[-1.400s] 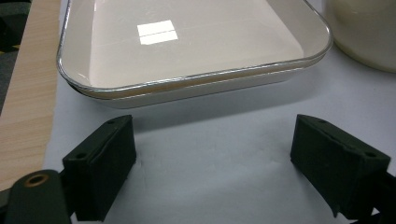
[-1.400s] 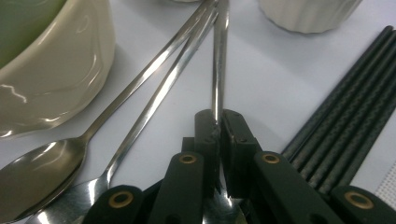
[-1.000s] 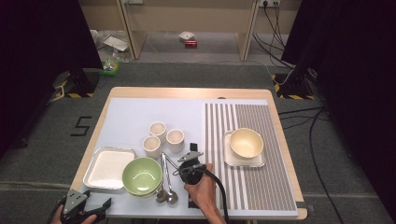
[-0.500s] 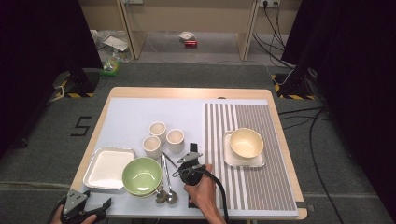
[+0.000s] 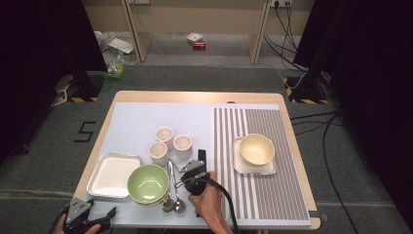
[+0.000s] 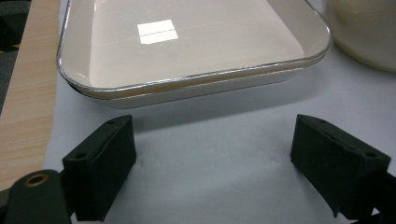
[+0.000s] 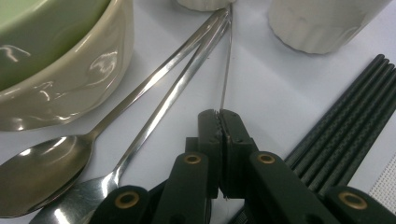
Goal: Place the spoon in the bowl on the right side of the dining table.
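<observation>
Thin metal handle [image 7: 226, 60], perhaps a spoon's, between closed fingers [image 7: 209, 135]

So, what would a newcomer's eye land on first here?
Probably the green bowl at the table's near edge, beside a white tray. Just right of it, the right gripper is shut on a thin metal handle, next to two spoons. The left gripper hangs open before the tray.

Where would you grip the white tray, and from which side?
Probably the tray's near rim, coming level from the front: the lip flares above the mat, leaving room for a jaw beneath, and the open left claw faces it.
</observation>
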Demonstrator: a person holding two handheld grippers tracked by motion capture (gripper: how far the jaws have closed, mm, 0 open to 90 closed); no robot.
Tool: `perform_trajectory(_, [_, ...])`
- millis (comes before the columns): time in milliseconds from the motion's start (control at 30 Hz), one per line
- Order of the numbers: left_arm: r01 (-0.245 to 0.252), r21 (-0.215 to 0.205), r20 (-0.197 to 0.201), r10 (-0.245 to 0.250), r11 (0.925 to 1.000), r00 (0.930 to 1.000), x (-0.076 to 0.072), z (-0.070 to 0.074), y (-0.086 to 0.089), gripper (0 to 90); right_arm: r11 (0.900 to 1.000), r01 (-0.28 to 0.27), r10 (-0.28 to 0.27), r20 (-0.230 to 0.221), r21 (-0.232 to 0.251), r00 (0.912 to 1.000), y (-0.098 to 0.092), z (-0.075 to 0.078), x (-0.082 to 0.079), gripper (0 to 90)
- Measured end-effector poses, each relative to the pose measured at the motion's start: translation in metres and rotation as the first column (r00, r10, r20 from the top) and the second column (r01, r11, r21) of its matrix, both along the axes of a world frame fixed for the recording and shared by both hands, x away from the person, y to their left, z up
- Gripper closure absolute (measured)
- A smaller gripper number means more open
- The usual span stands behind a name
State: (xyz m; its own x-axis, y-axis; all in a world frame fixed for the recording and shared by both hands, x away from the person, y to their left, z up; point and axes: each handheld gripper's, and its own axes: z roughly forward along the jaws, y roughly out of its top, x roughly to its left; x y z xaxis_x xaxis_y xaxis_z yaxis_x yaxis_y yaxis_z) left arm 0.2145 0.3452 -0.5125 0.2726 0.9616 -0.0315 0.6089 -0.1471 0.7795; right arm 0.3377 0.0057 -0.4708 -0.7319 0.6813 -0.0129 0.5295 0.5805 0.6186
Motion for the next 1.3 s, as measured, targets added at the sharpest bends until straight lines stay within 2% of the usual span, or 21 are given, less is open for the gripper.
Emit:
perform_trajectory(333, [0.001, 0.000, -0.001, -0.001, 1.0000, 1.0000, 0.000, 0.000, 0.000, 12.9, 1.000, -0.008, 0.008, -0.008, -0.026, 0.9999, 0.005, -0.002, 0.004, 87.4])
perform_trajectory(633, [0.000, 0.000, 0.000, 0.000, 1.0000, 1.0000, 0.000, 0.000, 0.000, 12.9, 0.999, 0.036, -0.037, -0.036, -0.040, 0.9987, 0.003, -0.006, 0.012, 87.1])
perform_trajectory(767, [0.001, 0.000, -0.001, -0.001, 1.0000, 1.0000, 0.000, 0.000, 0.000, 12.9, 0.998, 0.040, -0.041, -0.031, -0.041, 0.9987, 0.003, -0.006, 0.012, 87.4])
perform_trajectory(1300, [-0.001, -0.003, 0.000, 0.001, 1.0000, 1.0000, 0.000, 0.000, 0.000, 12.9, 0.999, 0.043, -0.043, -0.028, 0.027, 0.9987, -0.009, 0.002, 0.013, 90.0])
